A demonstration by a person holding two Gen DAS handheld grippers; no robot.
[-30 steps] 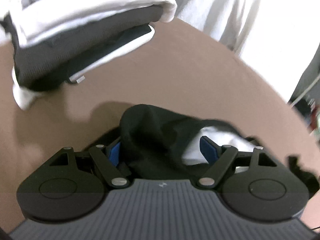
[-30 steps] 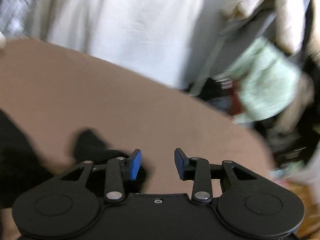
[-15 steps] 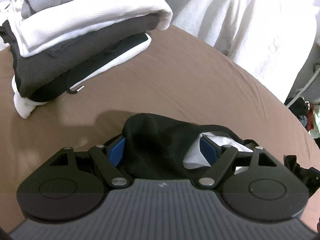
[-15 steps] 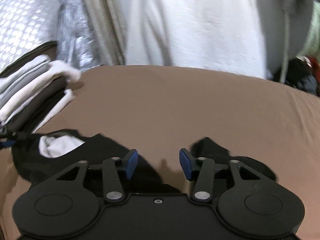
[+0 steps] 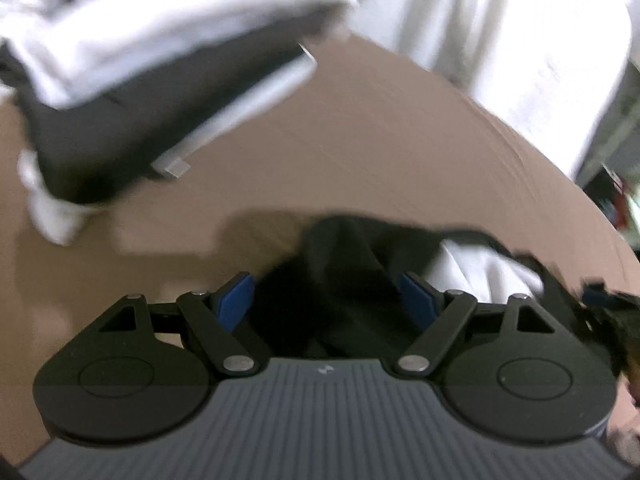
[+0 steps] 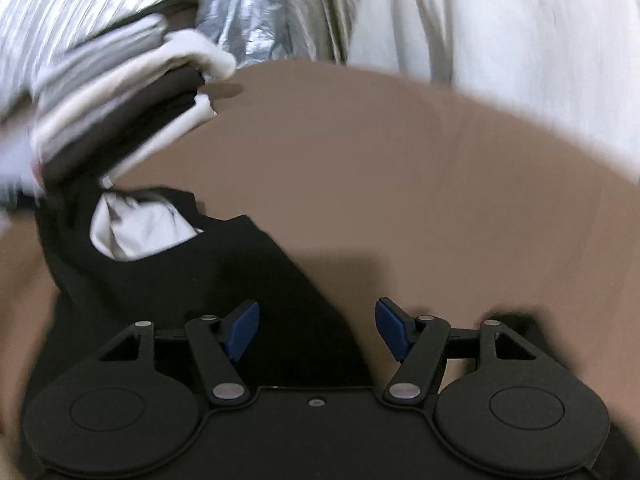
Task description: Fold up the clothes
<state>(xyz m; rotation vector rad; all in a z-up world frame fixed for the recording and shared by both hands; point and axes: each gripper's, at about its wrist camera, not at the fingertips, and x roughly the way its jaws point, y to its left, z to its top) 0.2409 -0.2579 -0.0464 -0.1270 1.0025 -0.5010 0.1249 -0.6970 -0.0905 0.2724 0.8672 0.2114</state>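
Black garment (image 5: 344,272) lay bunched between the blue pads of the left gripper (image 5: 328,296) in the left wrist view, its dark fold filling the gap and rising just ahead of the fingertips. The jaws were opening, and a sliver of space showed beside the left pad (image 5: 234,300); motion blur hid whether the right pad (image 5: 418,300) touched the cloth. White lining (image 5: 476,268) showed just beyond the right finger. Ahead of the fingers and to their left, a stack of folded clothes (image 5: 132,92) in white, grey and black sat on the brown bed sheet (image 5: 380,152), well apart from the garment. A hanging white cloth (image 5: 500,28) stood beyond the far edge of the bed.

In the right wrist view, the right gripper (image 6: 316,330) had its jaws opening, wide apart, with no cloth pressed by either pad. The black garment (image 6: 208,280) spread under and ahead of the left finger, its edge running into the gap, while bare brown sheet (image 6: 400,184) lay ahead of the right finger. The white lining (image 6: 136,228) showed farther out to the left, and the folded stack (image 6: 112,100) sat beyond it.
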